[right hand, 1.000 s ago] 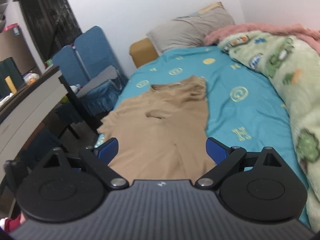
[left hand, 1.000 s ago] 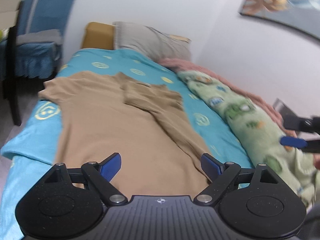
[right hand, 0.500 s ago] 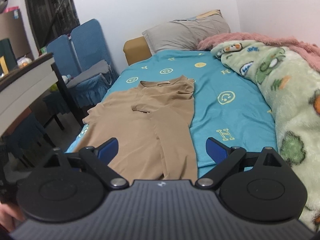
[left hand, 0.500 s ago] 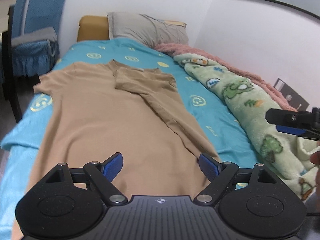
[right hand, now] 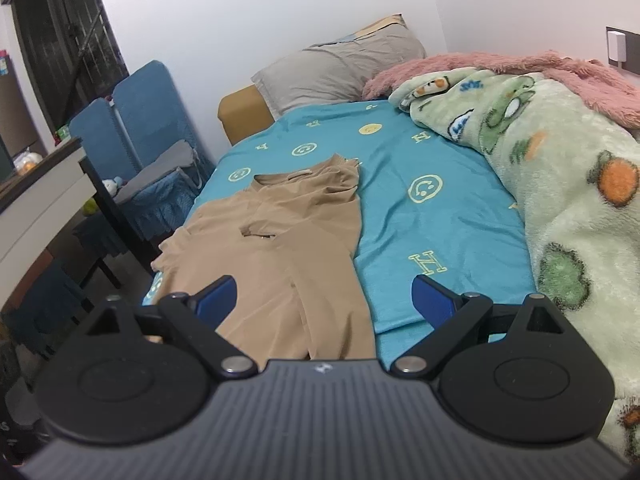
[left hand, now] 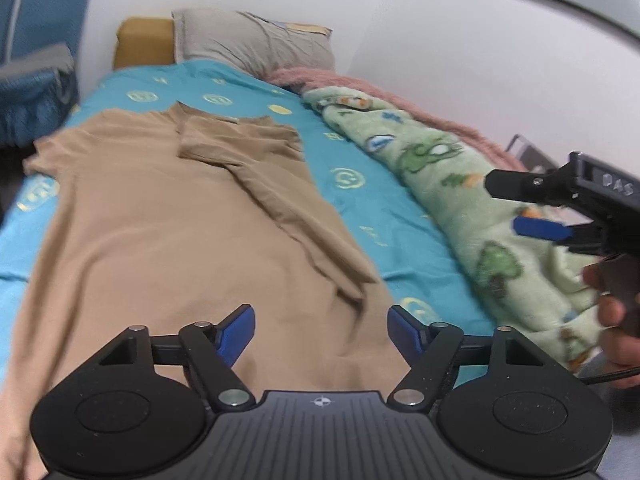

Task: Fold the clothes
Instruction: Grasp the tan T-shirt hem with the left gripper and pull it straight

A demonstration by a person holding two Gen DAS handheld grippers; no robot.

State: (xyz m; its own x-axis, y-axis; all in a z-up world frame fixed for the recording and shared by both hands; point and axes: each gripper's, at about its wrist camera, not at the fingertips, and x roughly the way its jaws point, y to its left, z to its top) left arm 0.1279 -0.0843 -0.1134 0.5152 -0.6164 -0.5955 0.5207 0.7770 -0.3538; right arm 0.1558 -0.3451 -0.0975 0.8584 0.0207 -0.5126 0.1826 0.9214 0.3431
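A tan T-shirt lies flat on the teal bedsheet, collar toward the pillow, its right side folded in over the body. It also shows in the right wrist view. My left gripper is open and empty, above the shirt's lower hem. My right gripper is open and empty, above the shirt's folded right edge near the foot of the bed. The right gripper also shows from the side in the left wrist view, over the green blanket.
A green cartoon-print blanket and a pink fuzzy blanket lie along the bed's right side by the wall. A grey pillow lies at the head. Blue chairs and a desk stand left of the bed.
Both grippers stayed open. The left view swung and closed in on the shirt's hem; its jaws narrowed a little. The right gripper shifted, and shows larger in the left view.
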